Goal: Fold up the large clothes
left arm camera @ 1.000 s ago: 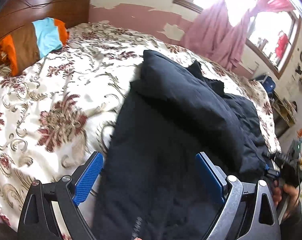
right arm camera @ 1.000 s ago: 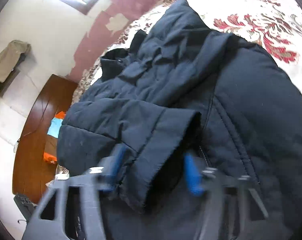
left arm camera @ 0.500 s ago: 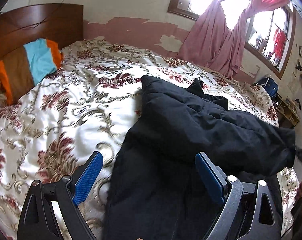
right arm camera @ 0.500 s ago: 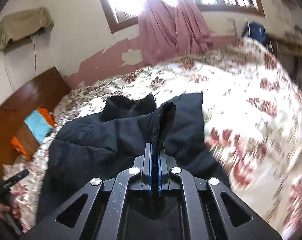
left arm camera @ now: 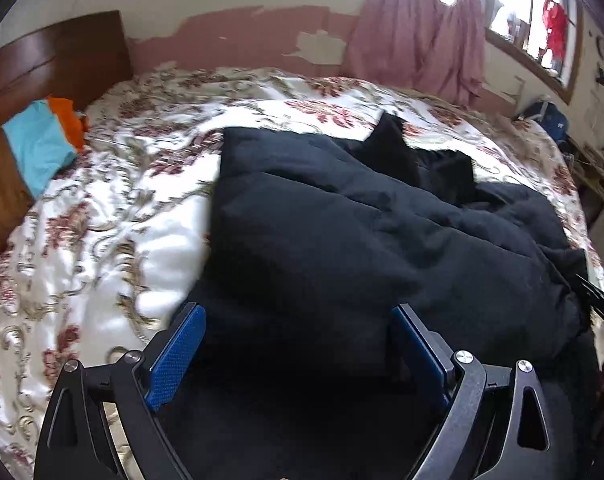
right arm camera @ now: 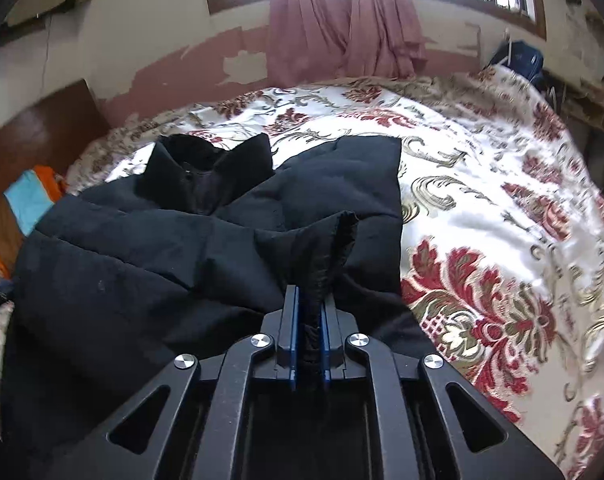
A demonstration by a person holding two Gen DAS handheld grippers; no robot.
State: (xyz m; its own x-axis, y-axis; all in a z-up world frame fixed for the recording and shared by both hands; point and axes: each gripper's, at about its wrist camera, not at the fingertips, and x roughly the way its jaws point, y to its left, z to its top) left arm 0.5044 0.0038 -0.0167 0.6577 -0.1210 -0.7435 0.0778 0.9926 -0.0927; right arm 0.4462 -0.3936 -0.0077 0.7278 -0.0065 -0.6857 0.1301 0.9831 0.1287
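1. Peeling pink-and-cream walls and a pink curtain [right arm camera: 342, 20] stand behind a bed [right arm camera: 502, 208] spread with a red floral cover.
2. A black padded jacket [right arm camera: 142, 272] lies on the bed, collar toward the wall.
3. The right gripper [right arm camera: 309, 328] has its blue fingers pressed on a jacket sleeve cuff [right arm camera: 326, 248], which stands up between them; its jaws have just eased slightly apart.
4. The left gripper [left arm camera: 298, 344] hovers over the jacket's near edge, its fingers [left arm camera: 178, 356] spread wide, gripping nothing.
5. Orange, blue and brown cloth [left arm camera: 38, 152] lies by the wooden headboard [left arm camera: 62, 64].
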